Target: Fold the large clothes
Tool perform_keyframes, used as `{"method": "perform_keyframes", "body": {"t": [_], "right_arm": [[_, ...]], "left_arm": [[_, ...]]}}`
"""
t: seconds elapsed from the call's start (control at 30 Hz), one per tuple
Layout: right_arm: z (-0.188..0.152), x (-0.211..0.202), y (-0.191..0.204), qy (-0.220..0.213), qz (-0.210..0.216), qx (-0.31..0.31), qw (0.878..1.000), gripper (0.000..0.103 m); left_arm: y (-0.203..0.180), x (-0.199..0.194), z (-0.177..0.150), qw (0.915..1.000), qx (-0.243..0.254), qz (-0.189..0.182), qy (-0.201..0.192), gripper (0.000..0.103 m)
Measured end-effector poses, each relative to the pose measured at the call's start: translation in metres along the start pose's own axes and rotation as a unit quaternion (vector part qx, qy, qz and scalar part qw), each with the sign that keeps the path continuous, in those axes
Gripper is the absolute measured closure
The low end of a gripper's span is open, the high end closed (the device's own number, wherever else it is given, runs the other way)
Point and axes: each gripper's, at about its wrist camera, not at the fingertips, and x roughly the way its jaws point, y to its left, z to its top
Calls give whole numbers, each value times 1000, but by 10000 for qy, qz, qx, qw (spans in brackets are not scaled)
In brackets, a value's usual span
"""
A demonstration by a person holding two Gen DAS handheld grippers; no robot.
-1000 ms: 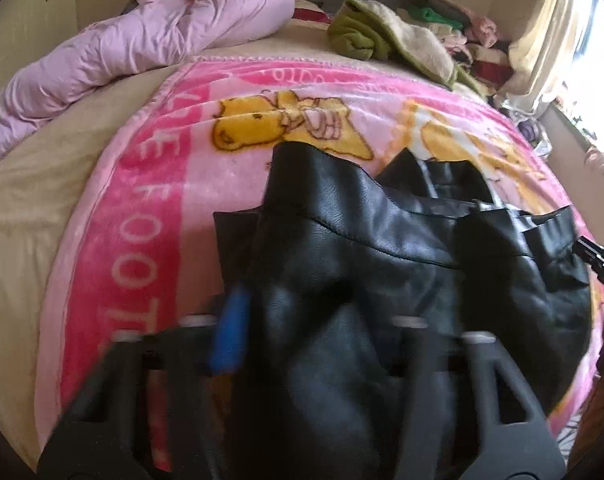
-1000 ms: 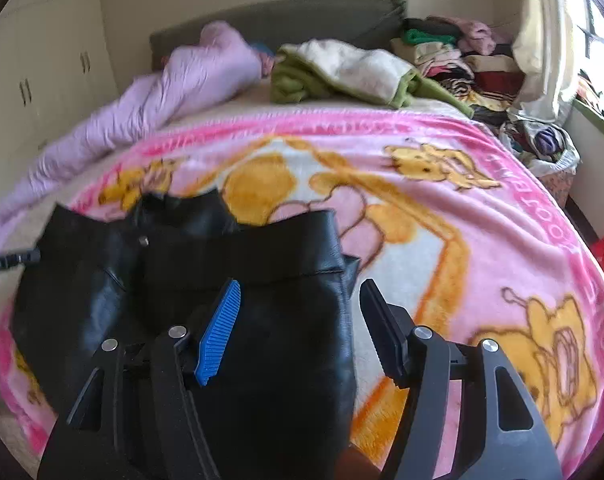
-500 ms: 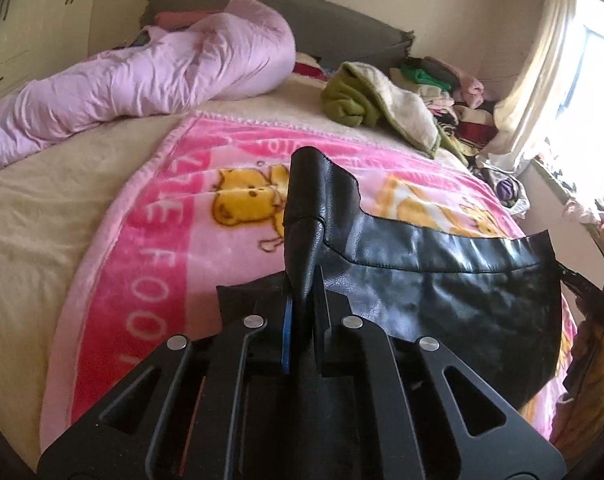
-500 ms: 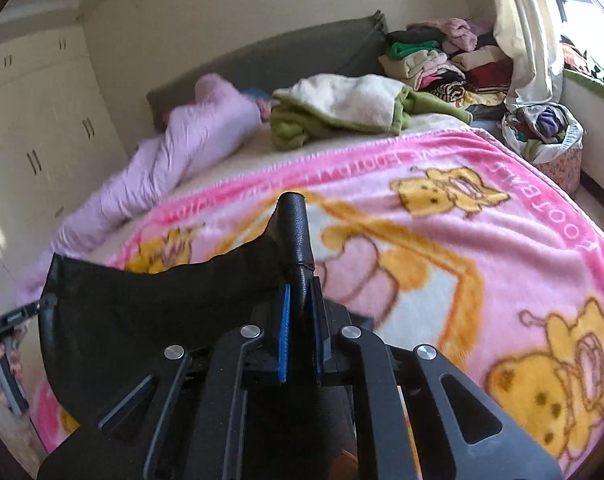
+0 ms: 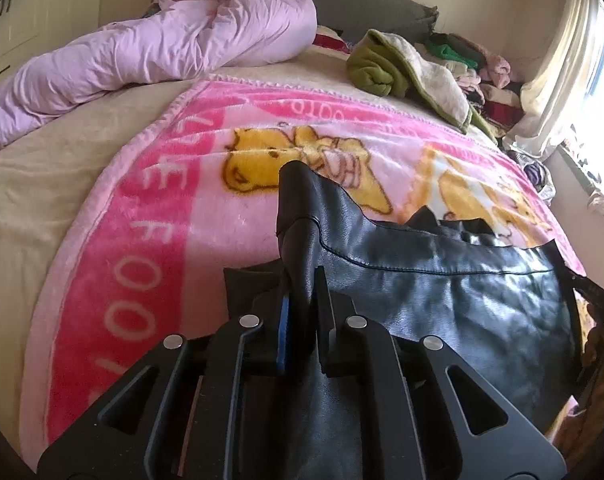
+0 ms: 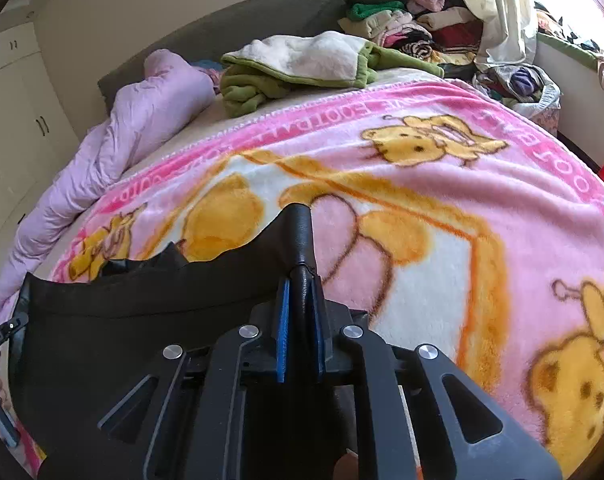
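Black leather garment (image 5: pixel 441 304), perhaps a jacket, edge raised, spread over pink blanket (image 5: pixel 150 248)

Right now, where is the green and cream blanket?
The green and cream blanket lies crumpled at the far end of the bed, by the dark headboard, between the lilac duvet on its left and the stacked clothes on its right.

A jacket (image 5: pixel 441 300) is lying on the blanket (image 5: pixel 150 240), lower frame; a duvet (image 5: pixel 150 48) is sitting upper left, clothes (image 5: pixel 473 76) upper right.
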Motion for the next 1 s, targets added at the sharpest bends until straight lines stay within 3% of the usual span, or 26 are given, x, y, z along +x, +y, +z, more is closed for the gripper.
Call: {"method": "perform_keyframes", "body": {"t": [0.37, 0.6, 0.73, 0.83, 1.0], "right_arm": [[-1, 4, -2, 86, -142, 29, 9999, 85], [-2, -4, -3, 52, -312, 3, 9995, 57], [-9, -18, -5, -66, -369, -2, 9993, 47], [-14, -32, -9, -102, -289, 60, 9995, 41], [-27, -63, -18, -164, -135, 168, 9996, 27]], "left_arm": [[2, 6, -3, 9999, 49, 139, 30, 91], [-1, -1, -1, 9996, 121, 259, -4, 84], [-2, -11, 1, 9996, 117, 258, -91, 65], [-1, -24, 1, 9994, 51, 251, -250, 33], [7, -48, -2, 9988, -169, 186, -418, 14]]}}
